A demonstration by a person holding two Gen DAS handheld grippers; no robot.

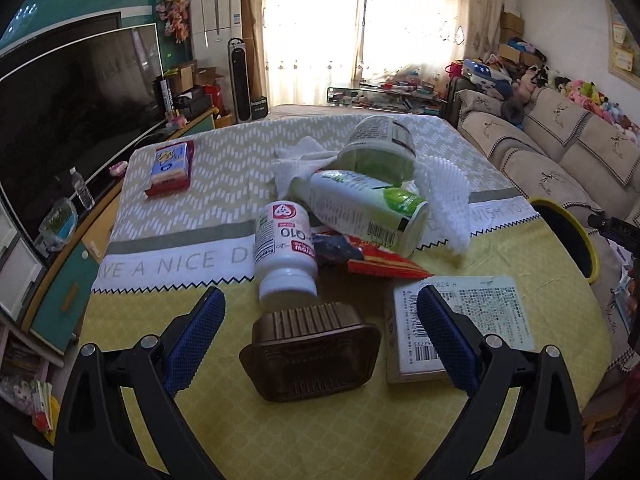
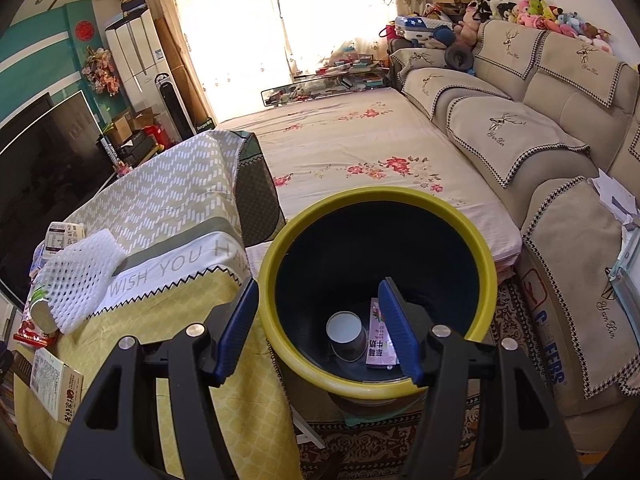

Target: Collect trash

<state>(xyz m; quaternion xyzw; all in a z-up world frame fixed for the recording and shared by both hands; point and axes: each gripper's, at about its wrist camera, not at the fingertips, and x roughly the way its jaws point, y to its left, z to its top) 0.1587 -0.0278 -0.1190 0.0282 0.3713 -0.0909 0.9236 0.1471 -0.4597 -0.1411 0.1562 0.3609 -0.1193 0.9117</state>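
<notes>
L gripper [image 1: 320, 300] apart over brown tray [image 1: 312, 354]; R gripper [image 2: 318, 292] apart, empty, above bin [image 2: 376, 196] rim.

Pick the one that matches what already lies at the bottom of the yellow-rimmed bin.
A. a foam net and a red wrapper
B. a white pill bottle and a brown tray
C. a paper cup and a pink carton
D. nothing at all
C: the right wrist view looks down into the bin, where a paper cup and a pink carton rest on its dark floor.
</notes>
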